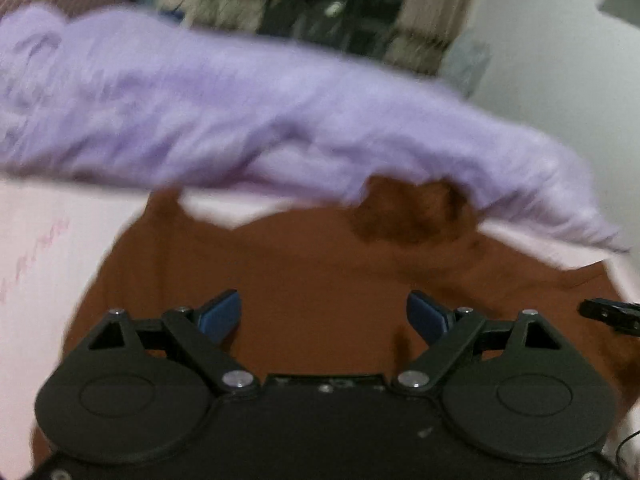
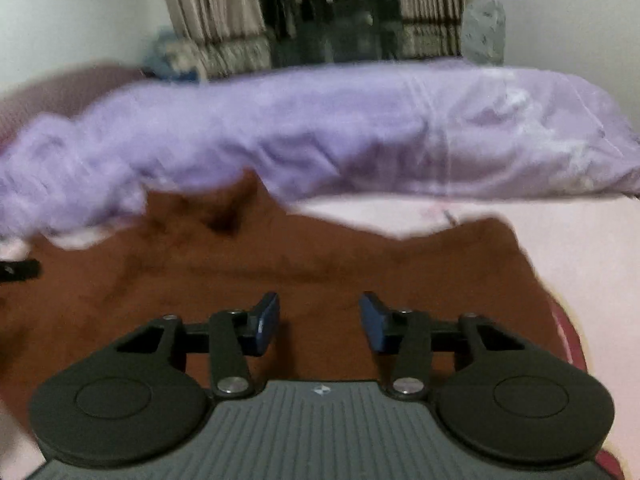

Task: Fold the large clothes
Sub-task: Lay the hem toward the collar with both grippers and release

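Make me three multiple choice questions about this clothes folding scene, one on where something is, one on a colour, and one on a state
1. Where does the rust-brown cloth garment lie relative to the long lilac fabric bundle?
A. On the near side of it, closer to the grippers
B. Draped over its top
C. Behind it by the curtains

2. What colour are the pads on the gripper fingers?
A. Red
B. Blue
C. White

3. What is the left gripper doing?
A. Clamped on the brown garment
C. Pinching the lilac bundle
B. Open, holding nothing

Answers: 1 A, the brown garment spreads between the grippers and the bundle. 2 B, both views show blue pads. 3 B, the fingers stand apart with only flat cloth beneath.
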